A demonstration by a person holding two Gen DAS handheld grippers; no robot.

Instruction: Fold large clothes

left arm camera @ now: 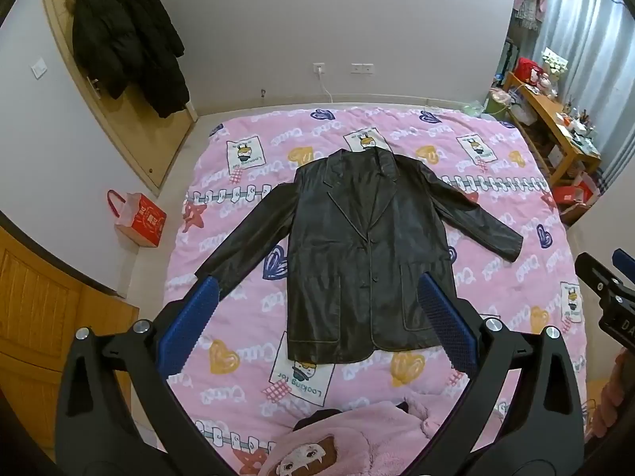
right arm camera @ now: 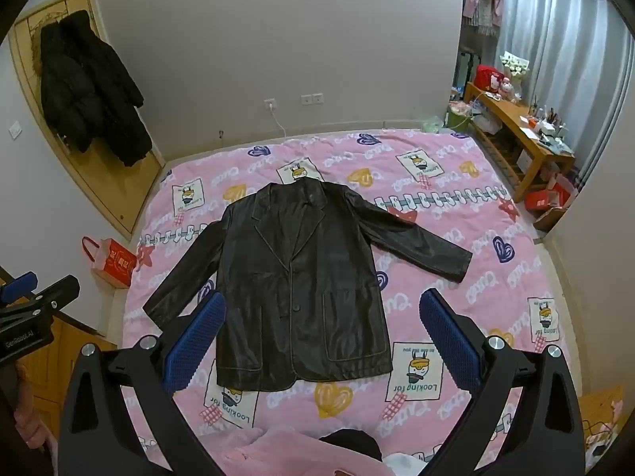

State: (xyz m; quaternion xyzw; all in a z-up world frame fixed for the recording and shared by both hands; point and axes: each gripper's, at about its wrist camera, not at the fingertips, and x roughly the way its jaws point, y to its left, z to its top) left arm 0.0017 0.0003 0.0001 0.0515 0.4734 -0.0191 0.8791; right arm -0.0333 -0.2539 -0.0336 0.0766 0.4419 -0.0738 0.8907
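Note:
A dark brown leather jacket (left arm camera: 357, 246) lies flat, front up, on the pink patterned bed cover (left arm camera: 496, 277), collar at the far side, both sleeves spread out. It also shows in the right wrist view (right arm camera: 301, 285). My left gripper (left arm camera: 317, 289) is open and empty, held high above the bed's near side, its blue pads (left arm camera: 190, 325) wide apart. My right gripper (right arm camera: 323, 309) is open and empty too, at similar height, to the right of the left one. The right gripper's side shows at the edge of the left wrist view (left arm camera: 611, 293).
A black puffer coat (left arm camera: 127, 35) hangs on the door at left. A red gift bag (left arm camera: 139, 214) stands on the floor left of the bed. A cluttered wooden desk (left arm camera: 555, 127) is at right. A pink fluffy garment (left arm camera: 349, 440) is at the near edge.

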